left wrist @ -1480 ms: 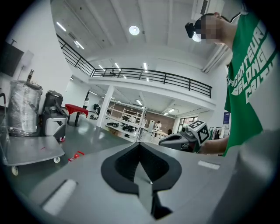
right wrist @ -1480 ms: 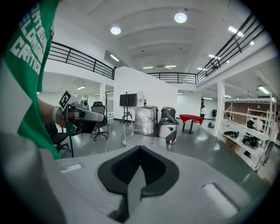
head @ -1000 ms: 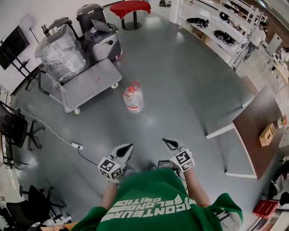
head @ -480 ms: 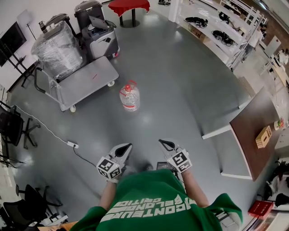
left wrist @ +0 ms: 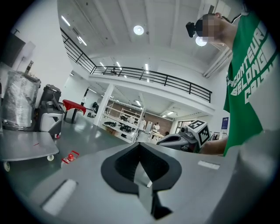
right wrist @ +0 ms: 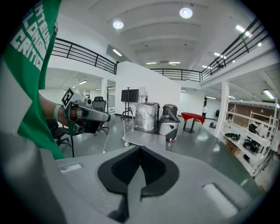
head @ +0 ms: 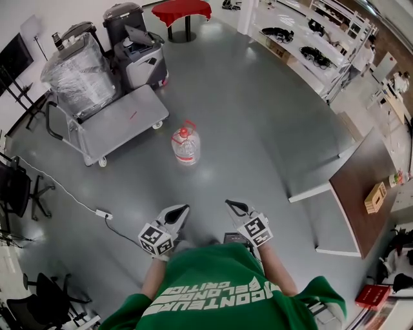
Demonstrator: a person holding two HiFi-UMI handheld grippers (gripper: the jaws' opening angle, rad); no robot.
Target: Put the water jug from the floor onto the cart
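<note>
Two grippers sit low in the head view, and open grey floor (head: 258,129) lies between them and the water jug (head: 186,145). A white power strip (head: 103,213) trails its cable off to the left, and a brown table (head: 361,187) stands well to the right. The jug stands upright on the floor just beside the near corner of the cart (head: 129,116), apart from it. The cart's far end carries a bundle (head: 76,72) wrapped in clear film, with a grey machine (head: 143,59) and a red table (head: 186,9) behind. The left gripper (head: 184,209) and right gripper (head: 231,205) point toward the jug side by side, well short of it, touching nothing. The jug is clear ribbed plastic with a red cap and red handle. The cart's deck is a flat grey panel on small wheels. In the left gripper view we see its dark-padded jaws pressed tip to tip with nothing between them; the jug shows small at lower left, near a cart wheel. In the right gripper view the jaws are likewise closed and empty. Beyond them we see the cart's deck, the shiny bundle and the machine, and at left a hand (right wrist: 65,116) carries the other gripper.
</note>
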